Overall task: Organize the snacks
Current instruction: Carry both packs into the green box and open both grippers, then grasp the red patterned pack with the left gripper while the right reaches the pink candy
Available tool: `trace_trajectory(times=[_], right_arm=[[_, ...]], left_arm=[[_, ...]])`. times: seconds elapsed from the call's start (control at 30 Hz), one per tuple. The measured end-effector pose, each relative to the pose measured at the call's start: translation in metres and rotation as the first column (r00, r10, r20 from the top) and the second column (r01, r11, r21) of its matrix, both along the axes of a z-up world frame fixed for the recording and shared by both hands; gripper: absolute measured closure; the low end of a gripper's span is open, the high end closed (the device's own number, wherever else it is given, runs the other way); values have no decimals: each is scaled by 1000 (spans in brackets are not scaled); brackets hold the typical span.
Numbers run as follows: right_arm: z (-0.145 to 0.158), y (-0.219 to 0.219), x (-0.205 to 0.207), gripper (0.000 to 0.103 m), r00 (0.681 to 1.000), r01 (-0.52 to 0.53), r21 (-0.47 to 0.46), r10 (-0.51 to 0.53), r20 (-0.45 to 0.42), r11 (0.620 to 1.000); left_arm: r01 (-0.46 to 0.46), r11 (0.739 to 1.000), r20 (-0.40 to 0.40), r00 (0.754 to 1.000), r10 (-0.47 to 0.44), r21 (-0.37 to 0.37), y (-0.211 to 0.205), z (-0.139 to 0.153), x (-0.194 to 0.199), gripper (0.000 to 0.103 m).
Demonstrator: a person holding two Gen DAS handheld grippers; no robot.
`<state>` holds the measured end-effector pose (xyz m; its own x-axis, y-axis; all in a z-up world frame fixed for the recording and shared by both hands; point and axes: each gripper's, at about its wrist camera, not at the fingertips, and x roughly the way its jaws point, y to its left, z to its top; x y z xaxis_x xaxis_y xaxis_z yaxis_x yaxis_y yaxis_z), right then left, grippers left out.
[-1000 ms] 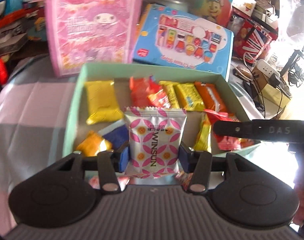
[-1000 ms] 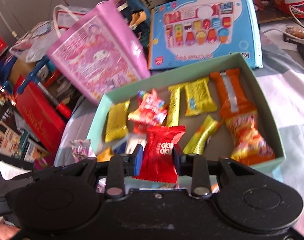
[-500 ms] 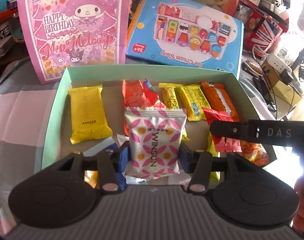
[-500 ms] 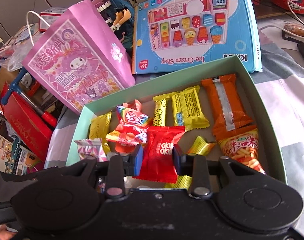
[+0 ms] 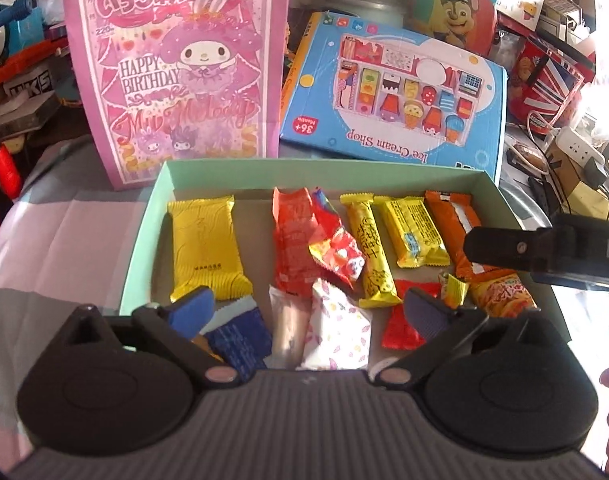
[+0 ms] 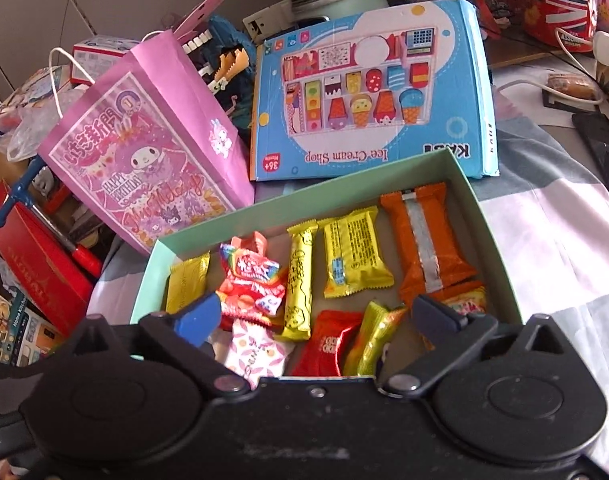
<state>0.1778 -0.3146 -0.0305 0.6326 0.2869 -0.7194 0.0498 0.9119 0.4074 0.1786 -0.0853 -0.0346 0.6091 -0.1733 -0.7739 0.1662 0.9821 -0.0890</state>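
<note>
A mint-green box (image 5: 144,232) (image 6: 500,240) holds several wrapped snacks. My left gripper (image 5: 308,312) is open above the box's near edge; the white and pink Winsun packet (image 5: 336,328) (image 6: 256,352) lies in the box between its fingers, free of them. My right gripper (image 6: 316,316) is open too; the red packet (image 6: 324,352) (image 5: 400,324) lies in the box below it. The right gripper also shows at the right of the left wrist view (image 5: 504,248).
A pink My Melody gift bag (image 5: 176,68) (image 6: 144,168) stands behind the box's left corner. A blue Ice Cream Shop toy box (image 5: 396,92) (image 6: 368,92) lies behind it. Toys, red tins, a power strip (image 5: 576,148) and cables crowd the back and right.
Both grippers opened. The Winsun packet dropped from the left gripper and the red packet from the right gripper into the box.
</note>
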Motion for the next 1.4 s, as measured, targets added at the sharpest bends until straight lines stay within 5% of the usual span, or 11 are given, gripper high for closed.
trace_trajectory(times=[0.43,0.93,1.2,1.33,1.4], right_arm=[[16,-8,-52,0,1000,-19,21,19,8,1000],[-8,-4,-110,0,997,-71,75,71,-6,995],[-26,3,-123,0,994,-95,75,98,-44,993],[-30,8,-123,2,992,-115,49,118,-56,992],[-32,9,-122,4,990,-125,44,127,-63,991]], left_arm=[[-7,1000,5,1000,7,-7,8,12,-50,0],[-46,999,-130,991,43,-18,32,-33,-118,1],[23,1000,-159,987,-26,-16,14,-46,-130,31],[76,996,-184,980,-82,-39,4,-56,-130,60],[95,994,-169,980,-102,-45,3,-58,-133,61]])
